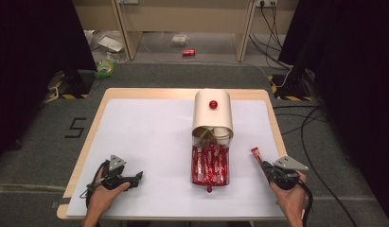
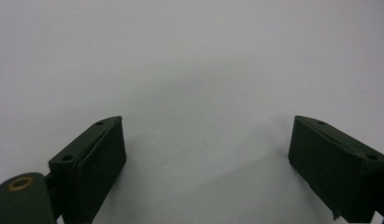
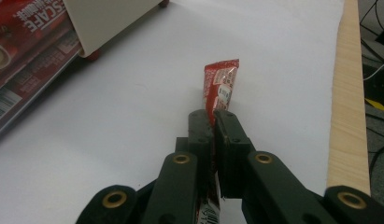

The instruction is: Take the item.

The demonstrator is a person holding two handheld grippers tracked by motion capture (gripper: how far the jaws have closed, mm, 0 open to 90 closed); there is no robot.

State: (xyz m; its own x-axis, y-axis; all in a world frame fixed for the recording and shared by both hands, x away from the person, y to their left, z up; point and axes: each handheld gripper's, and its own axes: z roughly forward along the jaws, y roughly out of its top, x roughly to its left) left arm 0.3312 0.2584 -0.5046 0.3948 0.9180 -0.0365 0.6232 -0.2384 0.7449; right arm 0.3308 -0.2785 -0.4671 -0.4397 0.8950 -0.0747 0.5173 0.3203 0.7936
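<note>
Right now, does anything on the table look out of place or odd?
Little stands out. One red sachet is apart from the others, clamped in the right gripper near the table's right edge. The remaining red sachets lie tidy in the open drawer of the cream box. Nothing looks spilled.
</note>
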